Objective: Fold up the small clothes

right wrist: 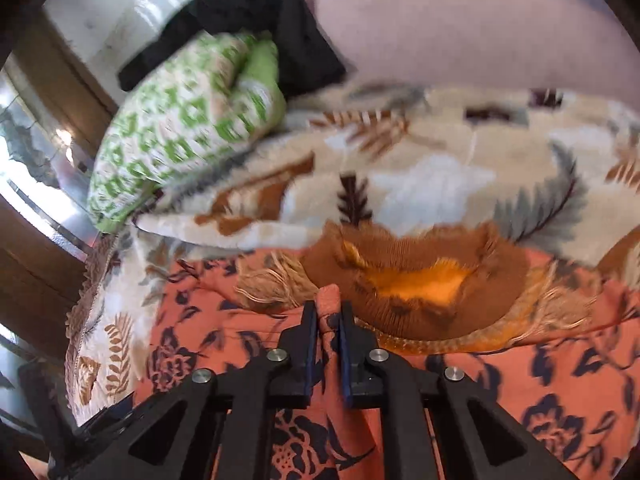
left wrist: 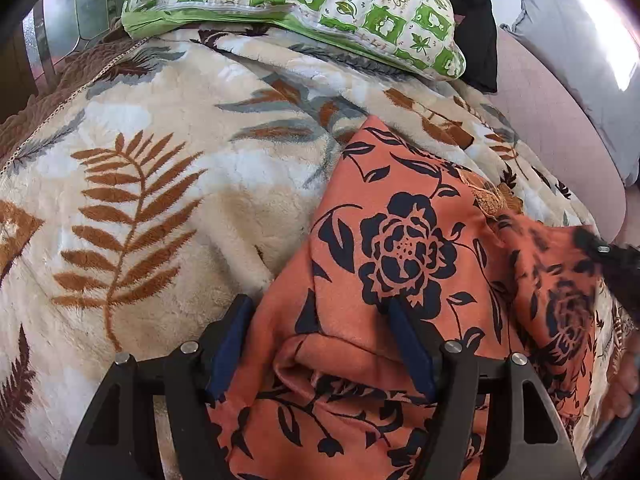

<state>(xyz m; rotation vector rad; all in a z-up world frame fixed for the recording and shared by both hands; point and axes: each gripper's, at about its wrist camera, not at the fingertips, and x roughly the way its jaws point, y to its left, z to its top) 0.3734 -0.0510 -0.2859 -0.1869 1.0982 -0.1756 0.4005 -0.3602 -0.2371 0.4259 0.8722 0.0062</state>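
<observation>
The orange floral garment [left wrist: 400,240] lies spread on the leaf-patterned fleece blanket [left wrist: 160,208], on the side nearer the watcher from the green checked pillow [left wrist: 304,4], with a black garment [right wrist: 256,20] bunched just behind that pillow. The cloth looks thin, light and floppy, so it should drape and slide rather than hold a crease; taking it at an edge or a corner, not mid-panel, seems the surest hold. Its neckline, a brown ribbed collar [right wrist: 420,280] with pale fringe beside it, lies on the pillow side of the right gripper [right wrist: 329,328]. That gripper tilts steeply down toward the blanket, its blue-padded jaws pressed together on a raised ridge of the orange fabric, which stands up between them. The left gripper [left wrist: 320,320] also points down at the garment, farther from the pillow, jaws spread wide: one finger rests against the cloth, the other at its edge beside the blanket, nothing pinched.
</observation>
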